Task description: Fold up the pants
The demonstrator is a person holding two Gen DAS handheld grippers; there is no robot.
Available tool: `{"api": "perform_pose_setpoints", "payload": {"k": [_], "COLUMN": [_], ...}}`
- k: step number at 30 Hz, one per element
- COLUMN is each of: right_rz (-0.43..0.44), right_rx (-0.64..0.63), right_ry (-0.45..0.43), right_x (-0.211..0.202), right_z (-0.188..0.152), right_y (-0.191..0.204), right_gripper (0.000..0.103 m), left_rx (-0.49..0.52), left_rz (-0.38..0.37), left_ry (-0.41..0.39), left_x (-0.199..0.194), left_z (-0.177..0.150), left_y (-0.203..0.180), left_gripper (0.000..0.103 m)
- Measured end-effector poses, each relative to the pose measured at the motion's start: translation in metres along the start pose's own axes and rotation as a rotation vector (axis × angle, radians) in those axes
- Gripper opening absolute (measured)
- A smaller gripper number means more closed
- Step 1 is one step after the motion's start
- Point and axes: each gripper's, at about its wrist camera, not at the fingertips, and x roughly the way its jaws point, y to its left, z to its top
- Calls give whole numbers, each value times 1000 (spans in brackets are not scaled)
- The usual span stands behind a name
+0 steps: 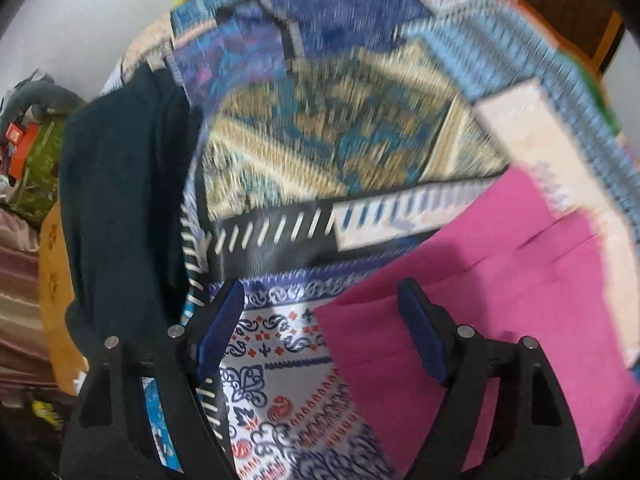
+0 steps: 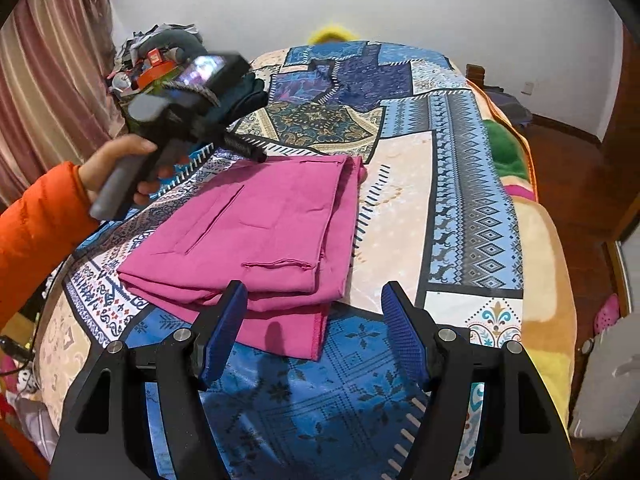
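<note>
Pink pants [image 2: 256, 236] lie folded into a flat stack on the patterned bedspread [image 2: 440, 200]; they also show in the left wrist view [image 1: 480, 300] at the lower right. My right gripper [image 2: 314, 300] is open and empty, just above the near edge of the folded pants. My left gripper [image 1: 322, 300] is open and empty above the bed, left of the pants. In the right wrist view the left gripper [image 2: 262, 156] is held in a hand in an orange sleeve above the pants' far left corner. The left wrist view is blurred.
Dark folded clothes [image 1: 120, 200] lie at the bed's left side, also visible behind the left gripper [image 2: 248, 96]. A cluttered stand [image 2: 152, 68] and a curtain [image 2: 48, 88] are at the left. The bed's right edge drops to a wooden floor [image 2: 572, 184].
</note>
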Motion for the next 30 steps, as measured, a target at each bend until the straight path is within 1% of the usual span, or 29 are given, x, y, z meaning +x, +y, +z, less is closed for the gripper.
{"api": "perform_pose_setpoints", "payload": {"k": [1,3,4,7,11,16,19,21,24,26,27,28,30], "right_rz": [-2,-4,-4,-5,3,16,-2,-7,13,18,18,18,19], "right_rx": [-2,-4,-5,-6,-9,-12,-16,-8,24,38,43,49,55], "right_ry": [0,1,1,-1,-16,-22,-3,19,56,63,59,52,32], "right_x": [0,1,1,1,-2,1,10,18,29,31,30,28,24], "right_z": [0,1,0,1,2,3,1,-1,-3,-3,-3,-1,5], "right_y": [0,0,0,1,5,9,9,7,3,-1,-2,-3,-5], "right_gripper": [66,66,66,66,66,66,66,66,66,66,66,66,66], "left_rx": [1,-14,-21,-21,27,3,-9,-14,-23,-27,-34,-45,-70], "left_rz": [-6,-10,-12,-40,-4,-21,-25,-18,18,35,35,23,-15], "left_ry": [7,-15,-13,-4,-33,-56,-82,-94,-120,-132,-138,-142,-157], "left_x": [5,5,4,1,-19,-43,-60,-66,-75,-78,-82,-85,-93], "left_z": [-3,-8,-12,-26,-56,-97,-119,-128,-137,-138,-140,-142,-141], "left_y": [2,9,14,23,27,35,35,34,35,38,40,43,48], "left_gripper": [86,98,99,99,99,99,99,99,99,98,98,98,94]}}
